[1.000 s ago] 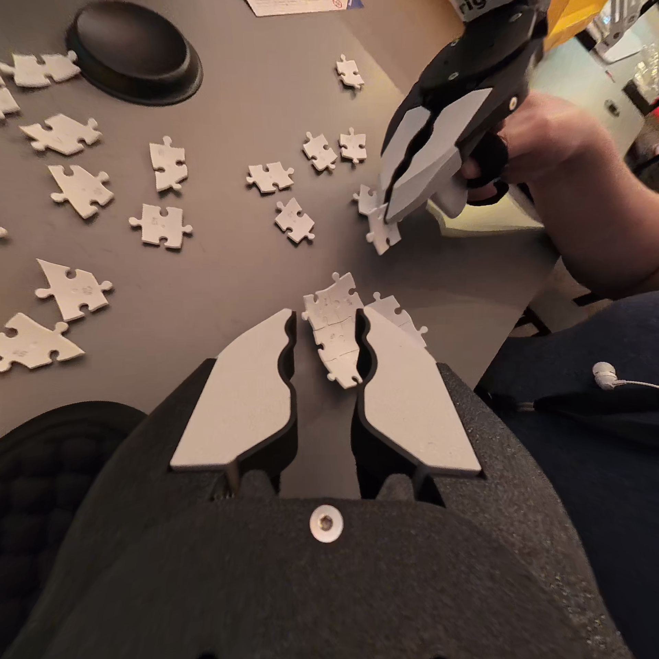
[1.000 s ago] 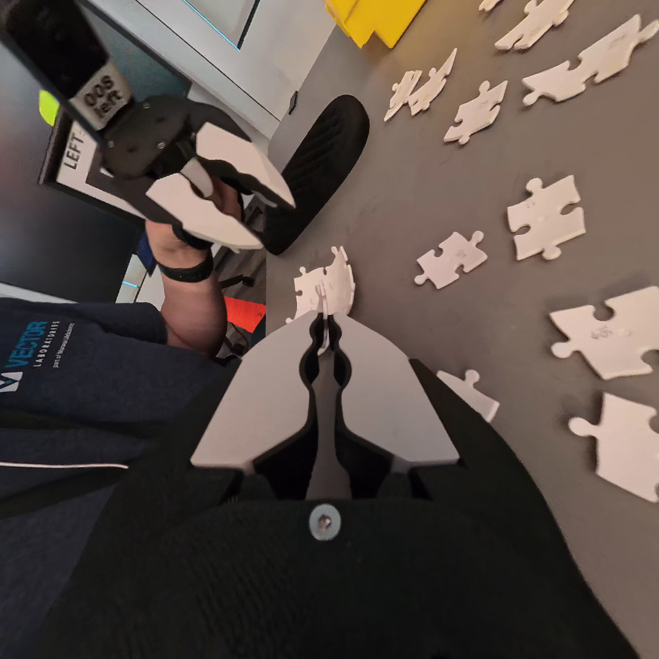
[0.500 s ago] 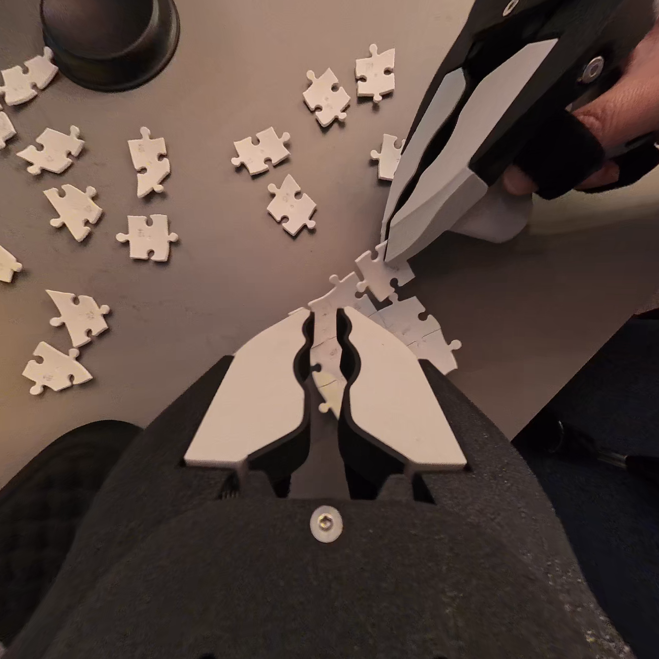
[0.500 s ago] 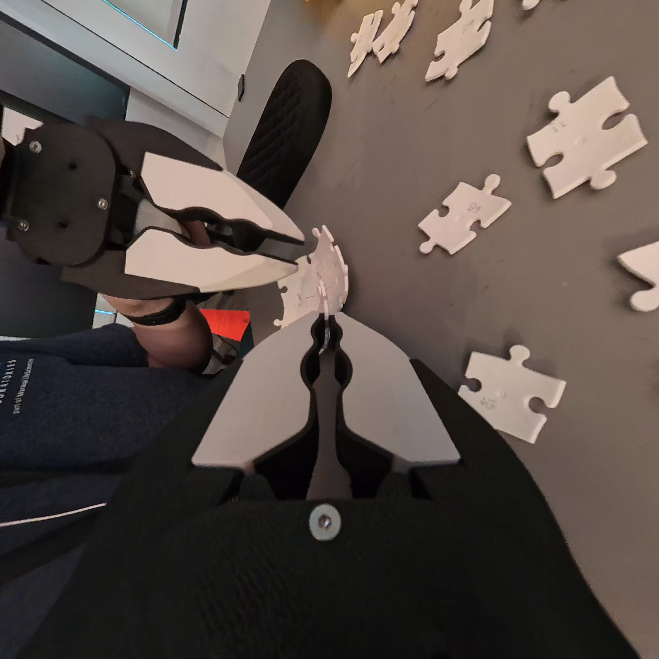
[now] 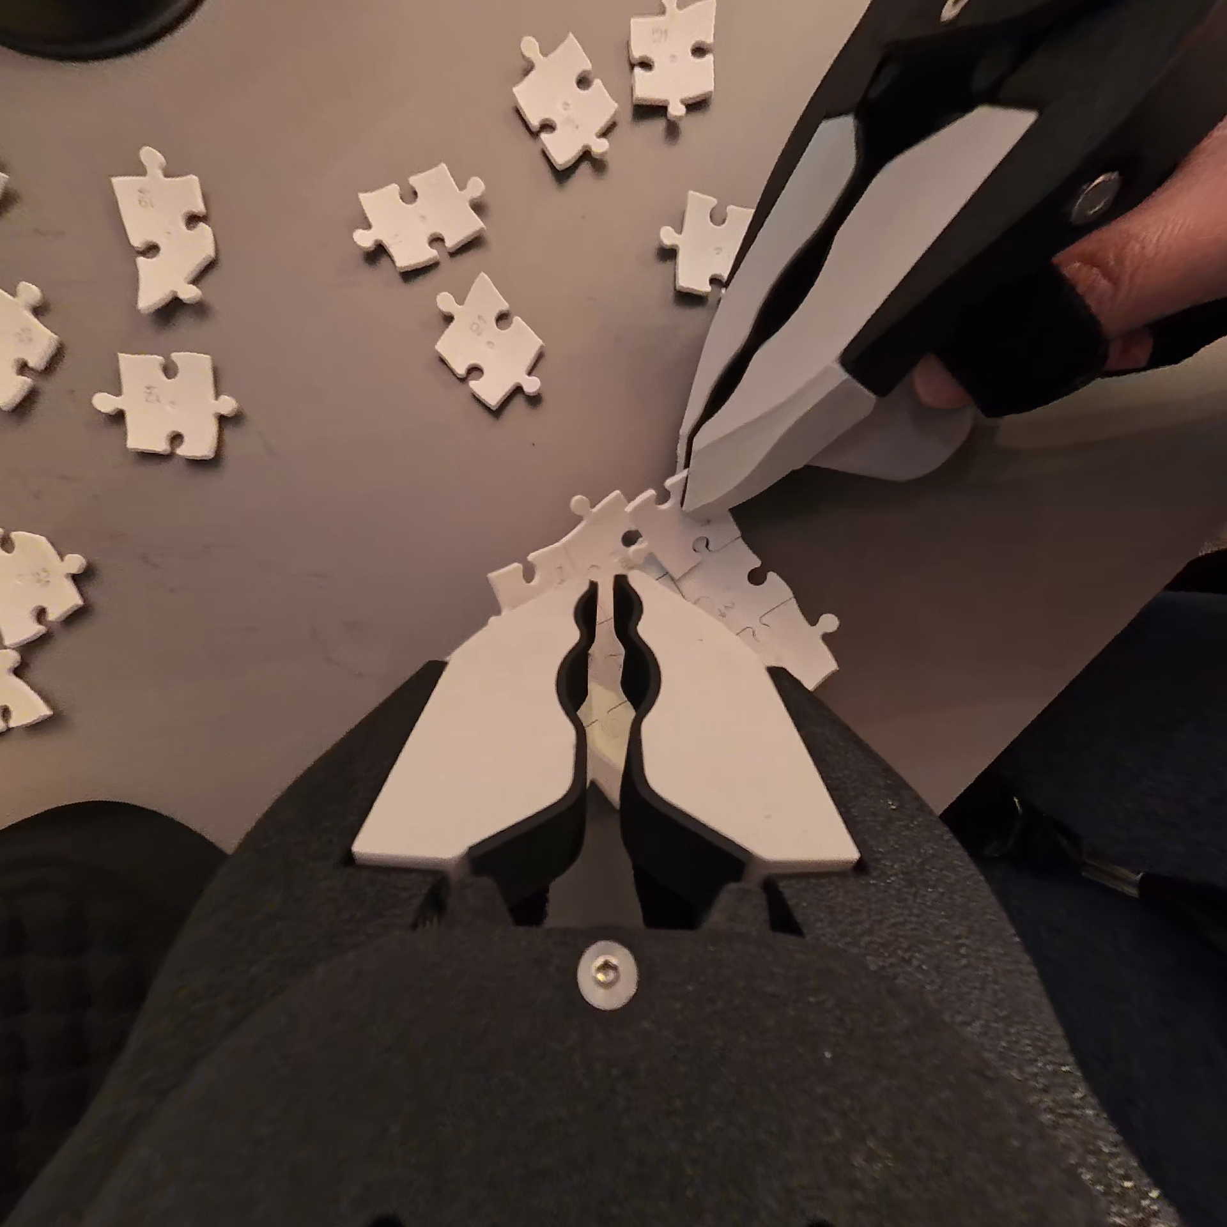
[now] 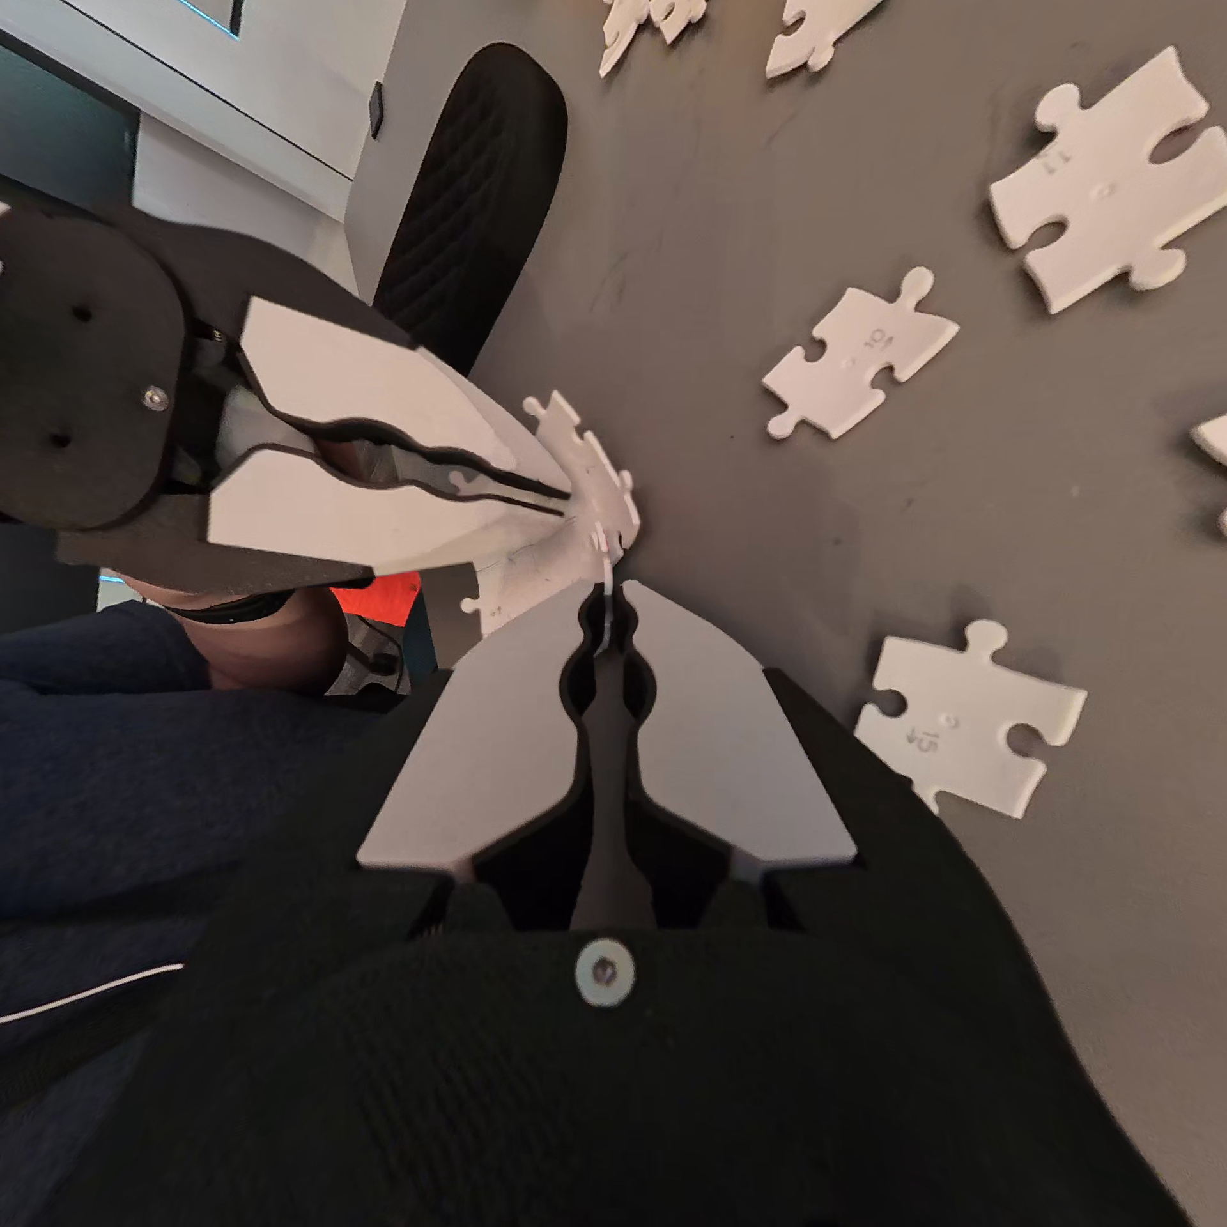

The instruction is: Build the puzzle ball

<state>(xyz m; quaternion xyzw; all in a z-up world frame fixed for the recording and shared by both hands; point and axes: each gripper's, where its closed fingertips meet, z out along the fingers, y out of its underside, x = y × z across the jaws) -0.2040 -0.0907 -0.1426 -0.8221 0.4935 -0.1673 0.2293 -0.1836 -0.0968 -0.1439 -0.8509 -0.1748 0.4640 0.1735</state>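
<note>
The joined section (image 5: 737, 584) was clamped above the table (image 5: 332, 531) by the left gripper (image 5: 603, 587); a piece (image 5: 664, 524) was pinched by the right gripper (image 6: 607, 591). Misaligned tabs could have buckled the seam.

Left claw (image 5: 604, 584) nearly closed, fingers pinching a thin white edge. Right claw (image 6: 607, 594) likewise clamped at its tips, angled in from the right, tips almost meeting the left's; gripped by a hand (image 5: 1129, 292) in a fingerless glove.
</note>
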